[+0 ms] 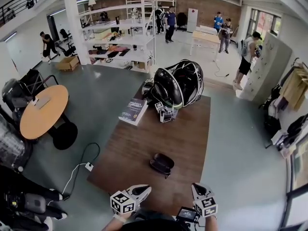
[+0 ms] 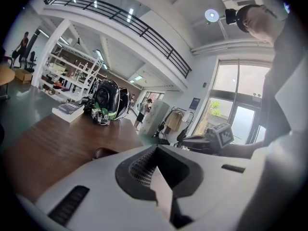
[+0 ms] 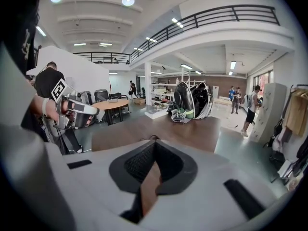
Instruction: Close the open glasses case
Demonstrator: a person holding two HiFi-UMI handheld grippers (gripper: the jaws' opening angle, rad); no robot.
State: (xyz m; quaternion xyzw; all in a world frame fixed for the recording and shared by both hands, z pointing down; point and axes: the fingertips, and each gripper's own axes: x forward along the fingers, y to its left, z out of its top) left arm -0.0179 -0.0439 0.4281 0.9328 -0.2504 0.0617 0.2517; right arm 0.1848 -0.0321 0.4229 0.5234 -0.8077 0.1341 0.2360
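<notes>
A dark glasses case (image 1: pixel 162 163) lies open on the brown wooden table (image 1: pixel 192 134), near its front edge. My left gripper (image 1: pixel 140 192) is held low at the table's near edge, left of the case and short of it, jaws together and empty. My right gripper (image 1: pixel 198 191) sits to the right of the case, also shut on nothing. In the left gripper view the shut jaws (image 2: pixel 156 148) fill the bottom, and the case (image 2: pixel 104 152) peeks over them. In the right gripper view only a sliver of the case (image 3: pixel 151 138) shows past the shut jaws (image 3: pixel 155 144).
A large black and white bag (image 1: pixel 177 85) stands at the table's far end, with a small device (image 1: pixel 166 113) before it and a book (image 1: pixel 133 111) at the far left corner. A round orange table (image 1: pixel 43 110) and a floor cable (image 1: pixel 79 170) lie left. People stand far off.
</notes>
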